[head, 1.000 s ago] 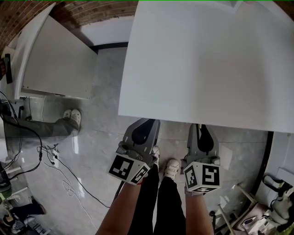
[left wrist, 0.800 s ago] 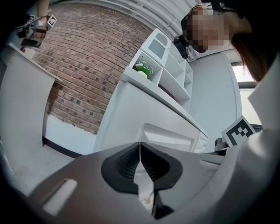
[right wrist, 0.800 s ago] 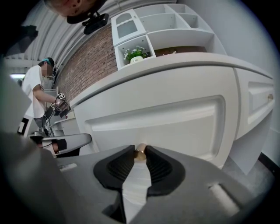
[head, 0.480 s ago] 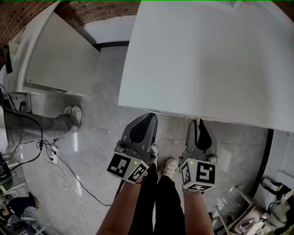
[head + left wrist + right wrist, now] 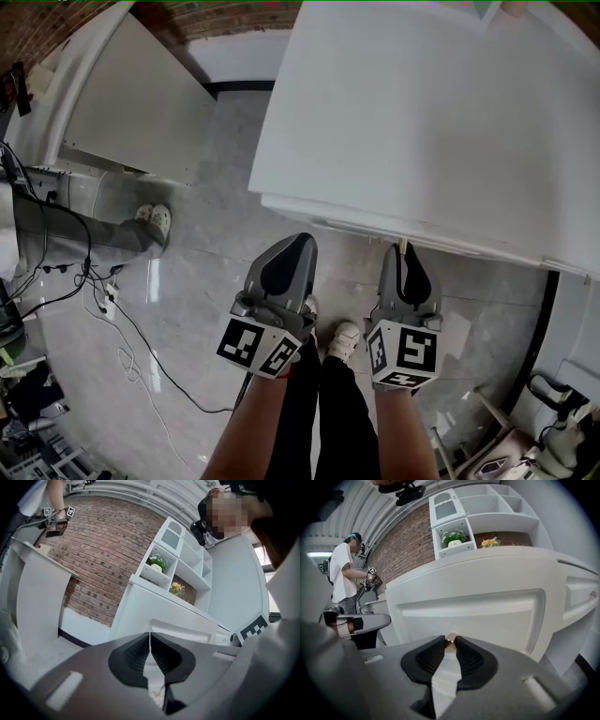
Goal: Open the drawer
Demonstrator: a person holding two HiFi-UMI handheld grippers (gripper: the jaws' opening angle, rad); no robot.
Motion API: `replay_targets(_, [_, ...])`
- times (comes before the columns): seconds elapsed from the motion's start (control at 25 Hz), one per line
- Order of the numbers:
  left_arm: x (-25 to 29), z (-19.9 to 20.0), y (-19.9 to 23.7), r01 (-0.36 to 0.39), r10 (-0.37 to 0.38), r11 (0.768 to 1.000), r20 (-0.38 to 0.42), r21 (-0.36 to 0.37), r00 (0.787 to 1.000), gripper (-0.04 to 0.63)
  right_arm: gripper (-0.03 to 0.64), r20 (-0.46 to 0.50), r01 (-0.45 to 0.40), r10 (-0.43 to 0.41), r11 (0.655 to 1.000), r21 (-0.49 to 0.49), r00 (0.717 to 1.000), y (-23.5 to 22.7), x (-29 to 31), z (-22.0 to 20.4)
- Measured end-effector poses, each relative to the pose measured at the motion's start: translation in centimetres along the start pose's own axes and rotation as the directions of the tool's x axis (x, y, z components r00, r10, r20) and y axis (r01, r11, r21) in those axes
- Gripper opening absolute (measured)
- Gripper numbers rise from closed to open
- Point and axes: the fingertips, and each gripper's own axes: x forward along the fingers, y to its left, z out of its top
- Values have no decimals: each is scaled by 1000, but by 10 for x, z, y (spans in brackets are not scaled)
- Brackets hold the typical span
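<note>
Left gripper (image 5: 150, 643) hangs free to the left of the drawer, jaws together with nothing between them, tips aimed at the white cabinet front but apart from it; it has no job in this step and should stay clear of the drawer's path. Right gripper (image 5: 405, 253) is on the task: its jaws have just been closing and the small brass knob (image 5: 450, 642) sits between the pad tips, which press on it from both sides. The knob is at the middle of the drawer (image 5: 487, 613), the wide panelled front just under the near edge of the counter (image 5: 422, 112). In the head view a thin strip shows below that edge, so the drawer looks barely started at most; most of the pull looks to be still to do. The grip is only on the tips and the knob is small and smooth, so it could slip. Best to keep the clamp firm, pull straight toward the person, level with the runners, with no twist or lift, slow at first. Right of it, the next drawer (image 5: 581, 597) with its own knob stays untouched.
</note>
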Motion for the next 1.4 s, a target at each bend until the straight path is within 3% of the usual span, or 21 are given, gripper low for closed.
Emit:
replay_targets(0.44, [-39,-1,5,-15,15,1000,4,6,1000,18,74,22,11,-11,1000,-2,1000,8,-22,-9])
replay_targets(1.4, [-100,-13,-1,33,-32,999,-24,11,999,25,72,24,54,-54,999,-6,998,26,-80,-37])
